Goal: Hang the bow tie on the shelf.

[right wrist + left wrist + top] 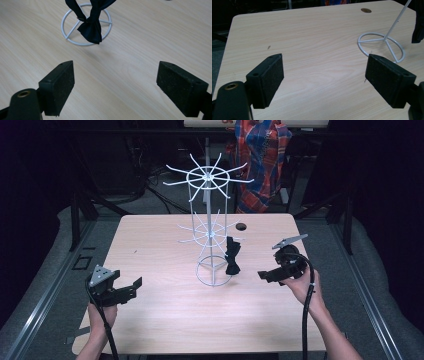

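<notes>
A white wire rack (210, 220) with two tiers of spoke hooks stands mid-table on a ring base (382, 47) (86, 25). A black bow tie (232, 255) (91, 23) hangs from a lower hook on its right side, its tip just above the wood. My left gripper (131, 287) (324, 77) hovers open near the table's front left, jaws wide apart and empty. My right gripper (263, 275) (116, 87) is open right of the rack, pointing toward the bow tie, nothing between its pads.
The light wooden table (165, 320) has a round cable hole (241, 226) behind the rack. A plaid cloth (262, 155) hangs beyond the far edge. Dark floor and metal rails flank the table.
</notes>
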Available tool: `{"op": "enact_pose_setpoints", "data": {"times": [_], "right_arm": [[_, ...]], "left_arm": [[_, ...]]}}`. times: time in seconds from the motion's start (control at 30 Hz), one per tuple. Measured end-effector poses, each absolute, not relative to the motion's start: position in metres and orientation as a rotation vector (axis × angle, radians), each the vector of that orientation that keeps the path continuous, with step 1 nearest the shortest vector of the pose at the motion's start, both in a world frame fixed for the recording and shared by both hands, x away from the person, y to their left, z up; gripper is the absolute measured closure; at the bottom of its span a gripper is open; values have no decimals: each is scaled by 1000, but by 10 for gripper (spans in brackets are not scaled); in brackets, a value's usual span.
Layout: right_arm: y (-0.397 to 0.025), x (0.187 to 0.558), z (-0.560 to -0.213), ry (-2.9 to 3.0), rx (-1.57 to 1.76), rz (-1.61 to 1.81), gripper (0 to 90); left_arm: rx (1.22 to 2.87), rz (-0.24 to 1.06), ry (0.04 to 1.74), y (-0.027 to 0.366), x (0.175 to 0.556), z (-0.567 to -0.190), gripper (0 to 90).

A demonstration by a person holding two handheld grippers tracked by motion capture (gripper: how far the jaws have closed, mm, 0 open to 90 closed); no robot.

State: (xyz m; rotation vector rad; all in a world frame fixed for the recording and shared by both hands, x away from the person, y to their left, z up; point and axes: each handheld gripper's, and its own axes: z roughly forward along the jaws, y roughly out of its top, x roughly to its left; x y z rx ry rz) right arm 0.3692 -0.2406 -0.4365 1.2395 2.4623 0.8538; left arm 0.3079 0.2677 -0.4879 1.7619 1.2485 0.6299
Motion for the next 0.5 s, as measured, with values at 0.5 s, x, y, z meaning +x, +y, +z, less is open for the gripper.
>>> {"op": "enact_pose_setpoints", "data": {"times": [0.5], "right_arm": [[-246, 336, -454, 2498, 1163, 748, 17]], "left_arm": [[1752, 636, 1248, 267, 305, -487, 155]]}}
